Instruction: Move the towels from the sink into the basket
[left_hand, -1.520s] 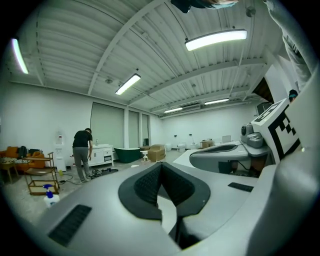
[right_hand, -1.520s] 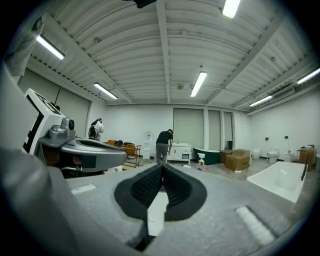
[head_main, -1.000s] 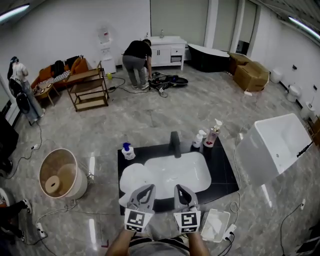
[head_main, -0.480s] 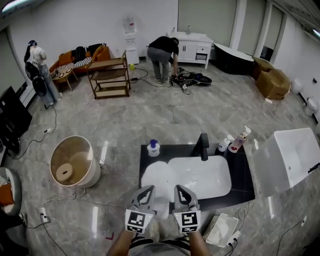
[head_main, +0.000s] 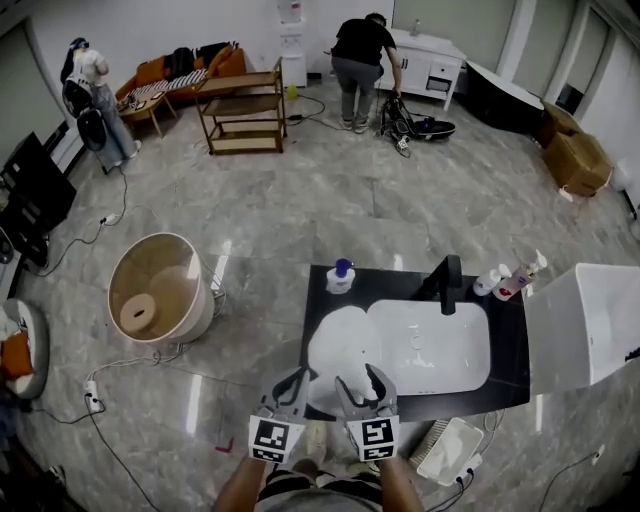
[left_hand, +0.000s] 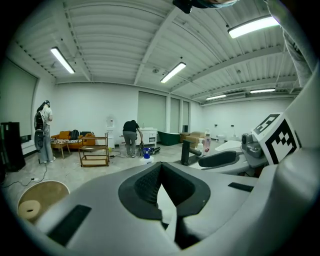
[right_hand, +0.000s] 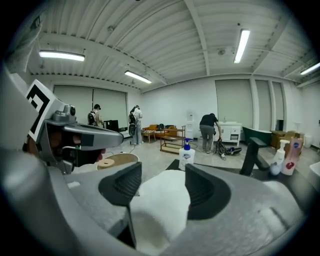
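Note:
A white towel (head_main: 335, 345) lies heaped over the left end of the white sink (head_main: 440, 350), which is set in a black counter. The round wooden basket (head_main: 200, 310) stands on the floor to the left, with a roll in its bottom. Both grippers hover at the counter's front edge by the towel. My right gripper (head_main: 362, 383) has just been opening; the towel (right_hand: 162, 205) shows between its spread jaws (right_hand: 162, 180), and the pads do not press it. My left gripper (head_main: 292, 385) is beside it, its tips together (left_hand: 161, 167) and holding nothing.
A blue-capped soap bottle (head_main: 341, 277), a black faucet (head_main: 447, 283) and two bottles (head_main: 510, 280) stand along the counter's back. A white tub (head_main: 590, 320) is at the right, and a white tray (head_main: 448, 452) lies on the floor. A person (head_main: 362, 50) bends over far behind.
Both grippers have come forward and down to the towel at the sink's left end. The right gripper's jaws have spread apart. The left stays shut.

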